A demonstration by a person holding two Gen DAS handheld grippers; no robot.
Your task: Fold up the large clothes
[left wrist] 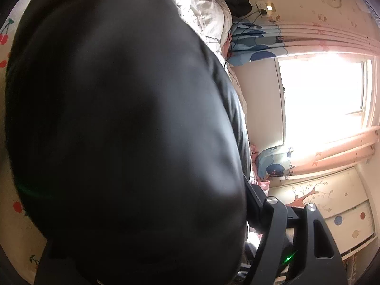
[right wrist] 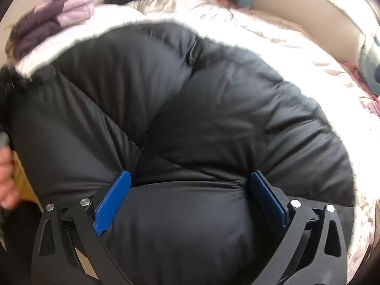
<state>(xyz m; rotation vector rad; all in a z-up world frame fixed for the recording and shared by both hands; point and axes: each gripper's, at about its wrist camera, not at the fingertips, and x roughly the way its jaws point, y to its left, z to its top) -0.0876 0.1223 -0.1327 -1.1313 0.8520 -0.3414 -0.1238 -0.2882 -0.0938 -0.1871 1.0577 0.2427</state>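
Puffy black coat [right wrist: 190,109] lies on the pale quilt [right wrist: 273,38], bulging between your right gripper [right wrist: 190,185] blue pads [right wrist: 111,204], which squeeze it. Your left gripper [left wrist: 237,190] is buried in coat; I cannot tell its state.

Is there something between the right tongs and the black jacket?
Nothing visible. In the right wrist view the black jacket already bulges between the two blue pads of the right tongs, which stand wide apart at its two sides. Whether the pads press on it, I cannot tell.
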